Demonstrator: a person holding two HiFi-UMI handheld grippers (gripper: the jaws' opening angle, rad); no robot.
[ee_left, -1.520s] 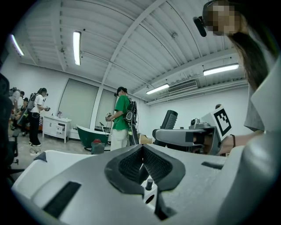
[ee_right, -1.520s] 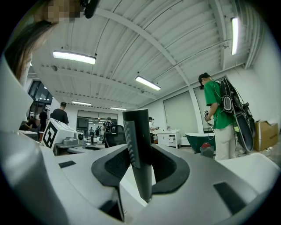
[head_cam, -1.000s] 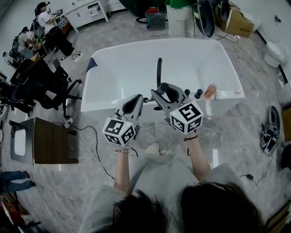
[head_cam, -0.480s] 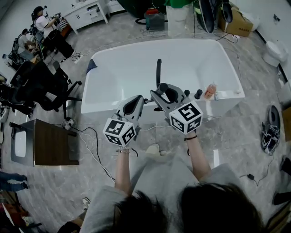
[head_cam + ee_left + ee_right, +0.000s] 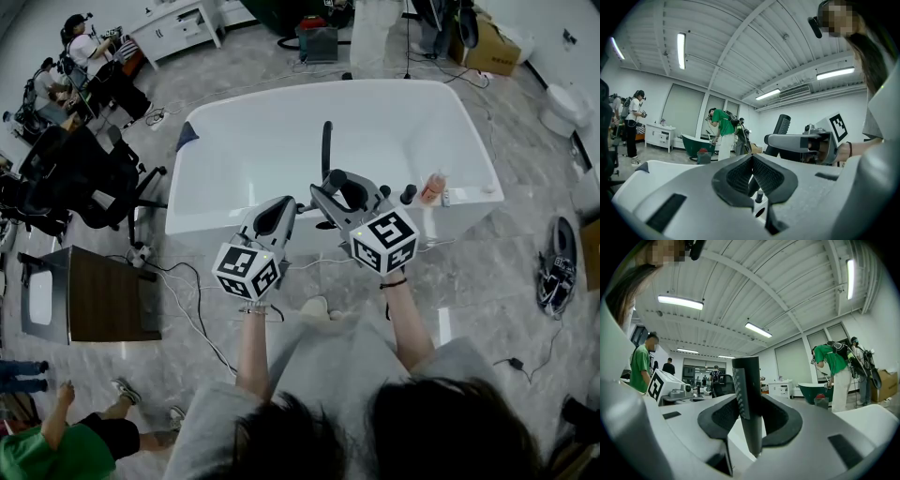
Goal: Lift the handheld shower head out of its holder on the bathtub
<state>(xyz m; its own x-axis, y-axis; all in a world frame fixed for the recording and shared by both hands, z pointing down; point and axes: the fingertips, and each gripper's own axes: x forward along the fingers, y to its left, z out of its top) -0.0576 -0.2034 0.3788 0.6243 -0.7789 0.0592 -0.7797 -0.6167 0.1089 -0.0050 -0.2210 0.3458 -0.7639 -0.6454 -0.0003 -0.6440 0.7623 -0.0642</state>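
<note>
The black handheld shower head (image 5: 327, 145) stands upright at the near rim of the white bathtub (image 5: 216, 117). My right gripper (image 5: 328, 187) reaches level over the rim, shut on the lower handle. In the right gripper view the black shower head (image 5: 749, 399) stands between both dark pads of the right gripper (image 5: 747, 405). My left gripper (image 5: 279, 208) hovers just left of it at the rim, touching nothing. In the left gripper view the pads of the left gripper (image 5: 751, 161) meet at the tip with nothing between them, and the shower head (image 5: 782, 125) rises to the right.
An orange bottle (image 5: 433, 187) and black tap knobs (image 5: 409, 194) sit on the rim right of my grippers. Office chairs (image 5: 75, 173) and a dark cabinet (image 5: 103, 291) stand left. Cables cross the floor. A person in green (image 5: 47, 450) is at the lower left.
Both grippers and the shower head stay as they were. A person in green has walked into the lower left of the head view, and the figures beyond the tub have shifted.
</note>
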